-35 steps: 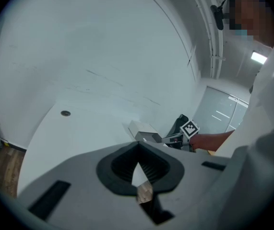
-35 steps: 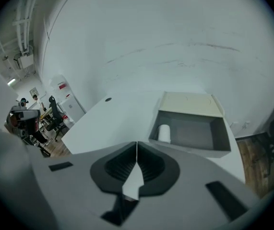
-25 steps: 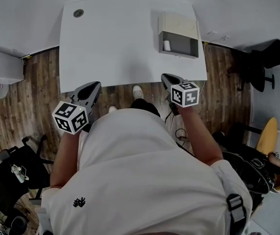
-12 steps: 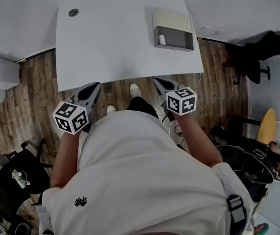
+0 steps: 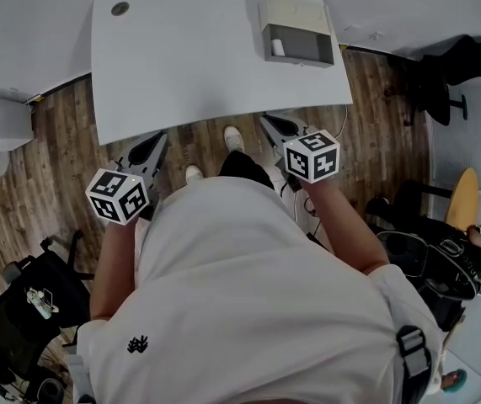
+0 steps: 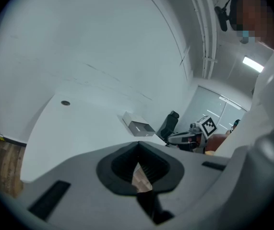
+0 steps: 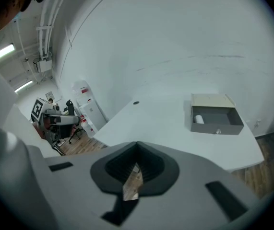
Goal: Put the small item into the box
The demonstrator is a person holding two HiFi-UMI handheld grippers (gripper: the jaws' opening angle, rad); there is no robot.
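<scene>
A: Both grippers?

B: Left gripper [image 6: 137,146] and right gripper [image 7: 137,146] have jaws together with nothing between them. Both hang off the near edge of the table [image 5: 181,74], close to the body.

A: The small item [image 5: 278,47]?

B: Already inside the box [image 5: 297,34], at its left end, at the table's far right corner.

A: Risks?

B: The box sits close to the right edge (my reading). A careless reach back in could shove it toward that edge or knock the item out.

A: Hard to see?

B: The item is too small to identify, only pale and roundish. Shadow covers the box interior, and the torso hides the floor below.
</scene>
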